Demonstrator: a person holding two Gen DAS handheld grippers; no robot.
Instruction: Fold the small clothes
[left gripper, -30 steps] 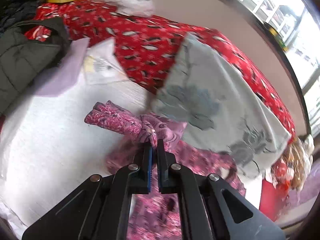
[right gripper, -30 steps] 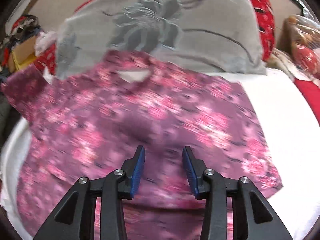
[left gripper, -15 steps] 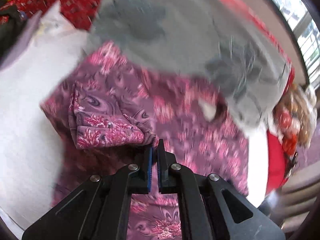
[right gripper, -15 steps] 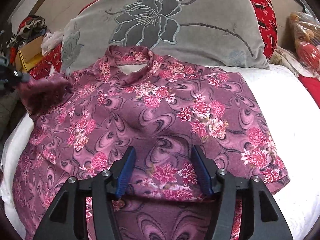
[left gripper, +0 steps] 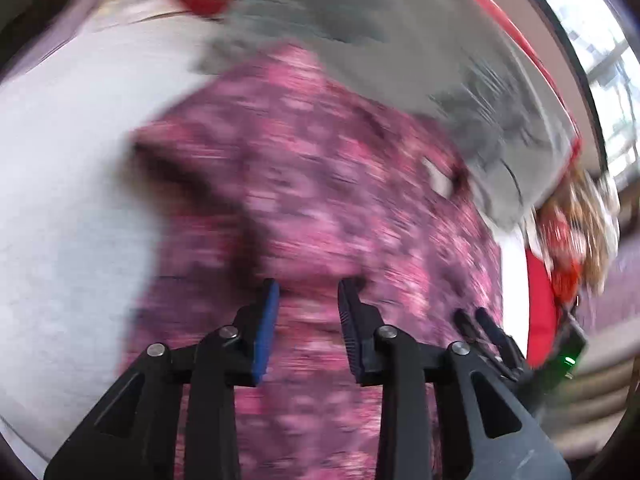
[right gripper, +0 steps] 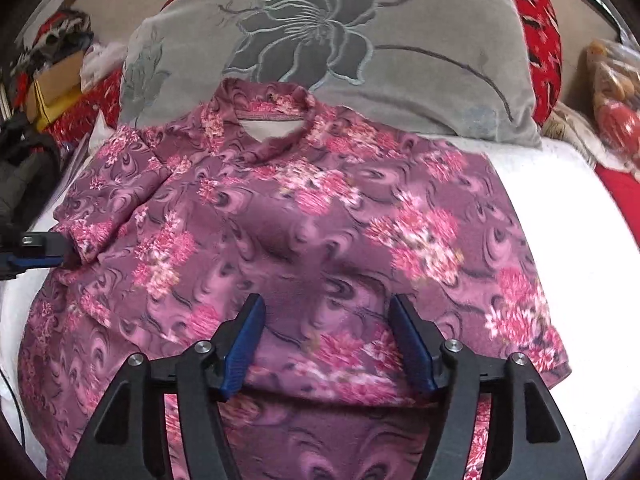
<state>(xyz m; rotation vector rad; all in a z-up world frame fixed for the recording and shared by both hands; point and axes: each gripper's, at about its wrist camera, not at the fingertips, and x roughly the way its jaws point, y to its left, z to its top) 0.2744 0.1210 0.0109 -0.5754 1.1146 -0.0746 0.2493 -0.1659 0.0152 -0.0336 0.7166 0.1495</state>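
Observation:
A purple top with pink flowers (right gripper: 320, 216) lies flat on a white bed sheet (right gripper: 560, 208), collar toward the far side, its left sleeve folded in over the body. My right gripper (right gripper: 326, 312) is open and empty, low over the lower middle of the top. My left gripper (left gripper: 308, 292) is open and empty over the top (left gripper: 320, 184); that view is blurred by motion. The left gripper also shows at the left edge of the right wrist view (right gripper: 40, 252), beside the folded sleeve.
A grey pillow with a flower pattern (right gripper: 340, 40) lies behind the collar, with red patterned bedding (right gripper: 536, 28) behind it. Dark clothes and boxes (right gripper: 40, 92) are piled at the far left. A bag of items (right gripper: 612, 92) sits at the right.
My left gripper has let go of the sleeve and opened; the sleeve now lies folded over the top. My right gripper has opened wider and stayed over the lower middle.

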